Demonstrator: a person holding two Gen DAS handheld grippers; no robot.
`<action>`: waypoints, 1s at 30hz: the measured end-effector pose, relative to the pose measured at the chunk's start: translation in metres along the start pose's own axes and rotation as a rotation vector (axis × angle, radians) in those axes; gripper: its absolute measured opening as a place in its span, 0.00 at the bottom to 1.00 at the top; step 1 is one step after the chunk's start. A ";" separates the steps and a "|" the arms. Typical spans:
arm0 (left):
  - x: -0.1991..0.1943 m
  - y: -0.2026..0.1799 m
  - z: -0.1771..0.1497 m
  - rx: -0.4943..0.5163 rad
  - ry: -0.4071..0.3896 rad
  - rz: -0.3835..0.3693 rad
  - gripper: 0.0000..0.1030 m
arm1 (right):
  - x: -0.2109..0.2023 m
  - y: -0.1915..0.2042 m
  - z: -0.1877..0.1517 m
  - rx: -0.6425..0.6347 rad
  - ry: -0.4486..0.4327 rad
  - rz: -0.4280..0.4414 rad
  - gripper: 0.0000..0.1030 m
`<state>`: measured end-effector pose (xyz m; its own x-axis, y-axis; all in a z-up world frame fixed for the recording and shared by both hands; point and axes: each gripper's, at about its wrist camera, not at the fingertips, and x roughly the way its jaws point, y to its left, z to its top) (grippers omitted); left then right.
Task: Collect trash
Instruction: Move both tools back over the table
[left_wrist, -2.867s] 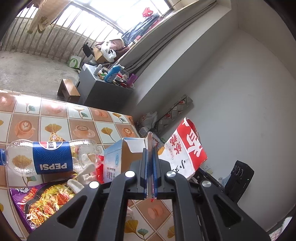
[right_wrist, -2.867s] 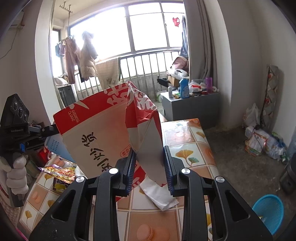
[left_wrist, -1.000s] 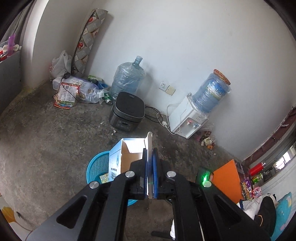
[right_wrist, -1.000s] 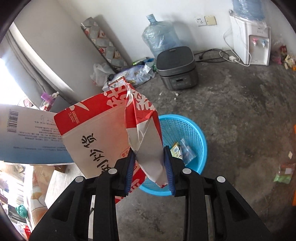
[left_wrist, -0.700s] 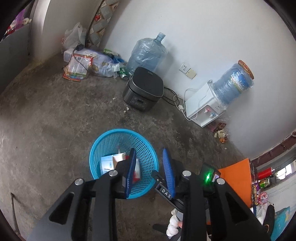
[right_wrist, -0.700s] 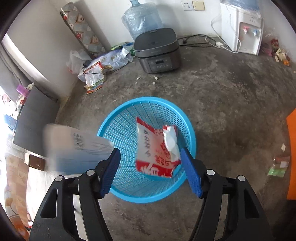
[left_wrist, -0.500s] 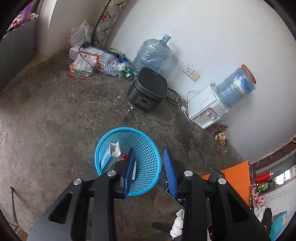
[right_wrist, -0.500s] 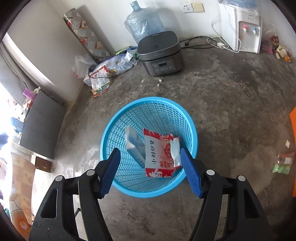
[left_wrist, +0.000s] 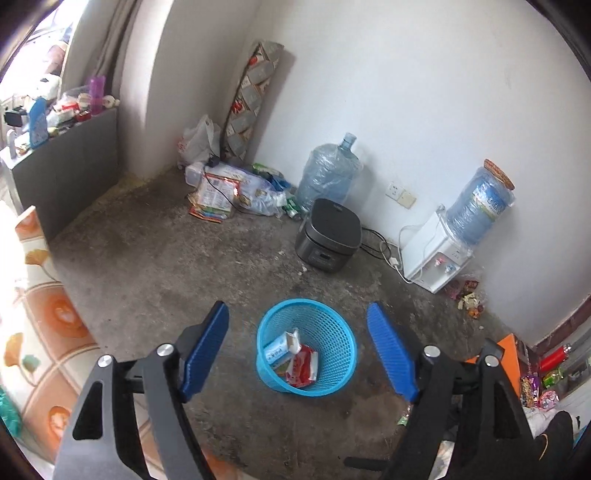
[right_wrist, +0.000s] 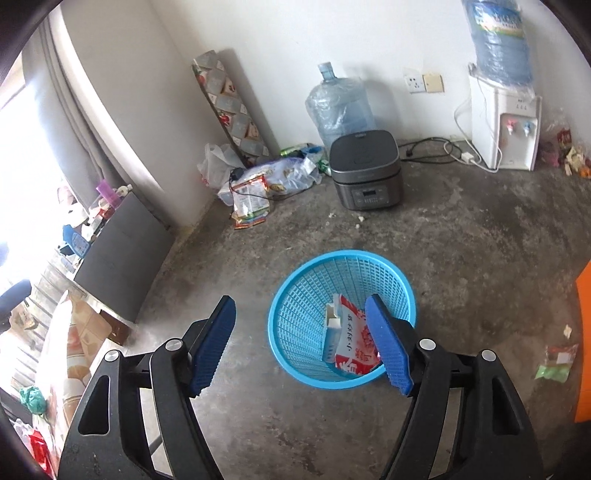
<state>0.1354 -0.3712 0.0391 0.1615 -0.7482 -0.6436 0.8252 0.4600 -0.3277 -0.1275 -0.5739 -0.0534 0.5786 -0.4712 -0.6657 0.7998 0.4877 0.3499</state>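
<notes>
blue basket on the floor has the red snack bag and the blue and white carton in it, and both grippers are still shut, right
Not quite: both grippers are open and empty. The left gripper and right gripper have just been opening. The red snack bag and carton do lie in the blue basket.

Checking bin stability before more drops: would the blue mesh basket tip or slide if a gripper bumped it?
The blue mesh basket probably slides easily: thin open plastic holding only a carton and wrapper. Its base looks narrower than its rim, so tipping seems possible.
</notes>
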 end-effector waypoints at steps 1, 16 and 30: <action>-0.012 0.006 -0.003 0.004 -0.017 0.025 0.76 | -0.006 0.005 0.000 -0.011 -0.007 0.011 0.69; -0.197 0.121 -0.080 -0.169 -0.152 0.329 0.79 | -0.042 0.120 -0.017 -0.267 0.082 0.310 0.69; -0.321 0.186 -0.111 -0.334 -0.347 0.473 0.79 | -0.072 0.206 -0.053 -0.496 0.162 0.485 0.69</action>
<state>0.1767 0.0078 0.1076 0.6750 -0.5146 -0.5288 0.4205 0.8572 -0.2974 -0.0130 -0.4009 0.0316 0.7892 -0.0202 -0.6138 0.2687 0.9101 0.3155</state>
